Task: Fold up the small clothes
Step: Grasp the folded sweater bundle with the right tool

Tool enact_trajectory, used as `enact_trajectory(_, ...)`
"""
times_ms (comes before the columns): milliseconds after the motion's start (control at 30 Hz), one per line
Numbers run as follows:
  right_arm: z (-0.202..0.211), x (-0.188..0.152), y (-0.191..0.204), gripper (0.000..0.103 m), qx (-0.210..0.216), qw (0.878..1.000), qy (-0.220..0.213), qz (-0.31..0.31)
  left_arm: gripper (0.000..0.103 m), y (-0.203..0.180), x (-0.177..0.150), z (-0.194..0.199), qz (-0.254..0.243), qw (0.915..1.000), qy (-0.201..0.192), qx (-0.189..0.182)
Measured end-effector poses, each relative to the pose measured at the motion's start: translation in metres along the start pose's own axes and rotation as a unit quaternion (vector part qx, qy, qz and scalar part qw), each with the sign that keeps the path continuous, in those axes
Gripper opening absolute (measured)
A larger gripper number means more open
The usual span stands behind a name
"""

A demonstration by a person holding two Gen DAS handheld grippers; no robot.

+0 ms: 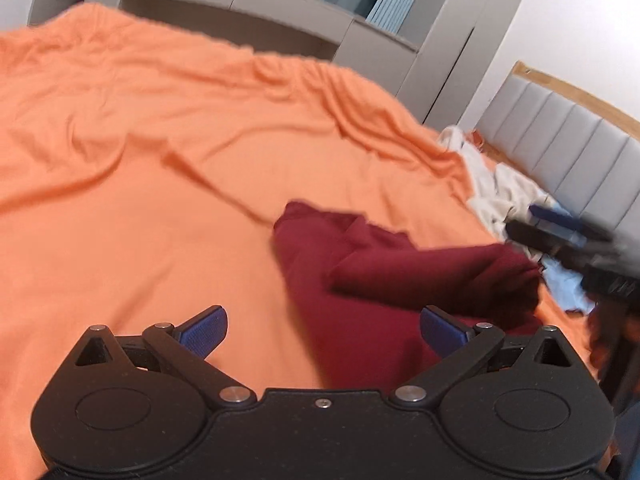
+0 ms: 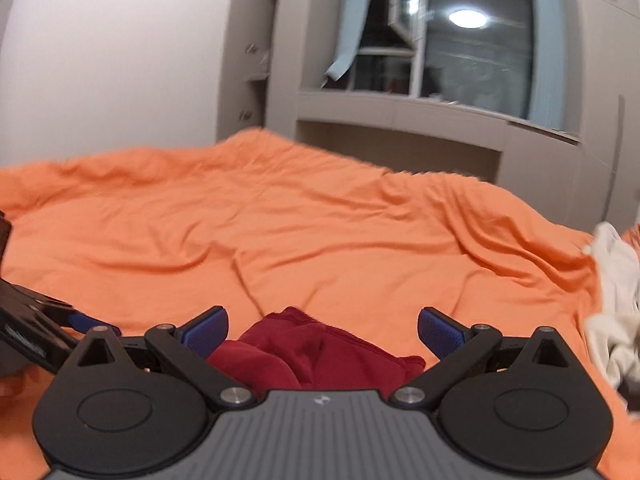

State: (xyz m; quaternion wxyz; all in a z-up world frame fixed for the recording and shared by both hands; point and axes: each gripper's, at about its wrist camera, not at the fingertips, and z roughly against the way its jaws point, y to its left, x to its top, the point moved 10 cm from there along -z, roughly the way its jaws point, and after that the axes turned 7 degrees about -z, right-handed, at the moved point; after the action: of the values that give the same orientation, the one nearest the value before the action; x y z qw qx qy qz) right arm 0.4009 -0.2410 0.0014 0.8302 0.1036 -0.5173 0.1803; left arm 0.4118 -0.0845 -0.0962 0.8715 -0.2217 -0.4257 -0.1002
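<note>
A dark red garment [image 1: 384, 280] lies crumpled and partly folded on the orange bedsheet [image 1: 140, 160]. My left gripper [image 1: 323, 334] is open and empty, hovering just above the garment's near left edge. The right gripper appears blurred at the right edge of the left wrist view [image 1: 568, 236], beside the garment's right end. In the right wrist view my right gripper [image 2: 323, 332] is open and empty, with the red garment [image 2: 316, 352] bunched low between its fingers. The left gripper [image 2: 36, 324] shows at the left edge there.
A pile of white and light blue clothes [image 1: 504, 188] lies at the right by the grey padded headboard [image 1: 568, 140]; it also shows in the right wrist view [image 2: 612, 304]. Grey cabinets [image 1: 248, 8] and a window [image 2: 460, 40] stand beyond the bed.
</note>
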Motion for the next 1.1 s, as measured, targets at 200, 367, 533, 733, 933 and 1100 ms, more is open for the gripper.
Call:
enact_trajectory(200, -0.033, -0.015, 0.029, 0.101, 0.015, 0.993, 0.098, 0.061, 0.102, 0.015, -0.012, -0.007, 0.048, 0.9984, 0.016, -0.025)
enact_trajectory(367, -0.035, -0.024, 0.021, 0.075, -0.005, 0.992, 0.113, 0.058, 0.102, 0.013, -0.015, -0.008, 0.040, 0.9988, 0.014, -0.023)
enact_trajectory(533, -0.022, -0.028, -0.007, 0.025, -0.005, 0.994, 0.113, -0.005, 0.102, 0.014, -0.017, -0.010, 0.043, 0.9986, 0.014, -0.027)
enact_trajectory(733, 0.022, -0.043, -0.070, 0.021, -0.033, 0.984, 0.056, -0.165, 0.102, 0.010, -0.015, -0.007, 0.027, 0.9994, -0.001, -0.023)
enact_trajectory(933, 0.042, -0.096, -0.138, 0.014, -0.066, 0.945, 0.037, -0.317, 0.102, 0.004, -0.011, -0.007, 0.006, 0.9994, -0.007, -0.035)
enact_trajectory(1100, 0.042, -0.122, -0.161, 0.022, -0.045, 0.920, 0.036, -0.388, 0.102, 0.007, -0.002, -0.011, 0.000, 0.9995, -0.003, -0.032)
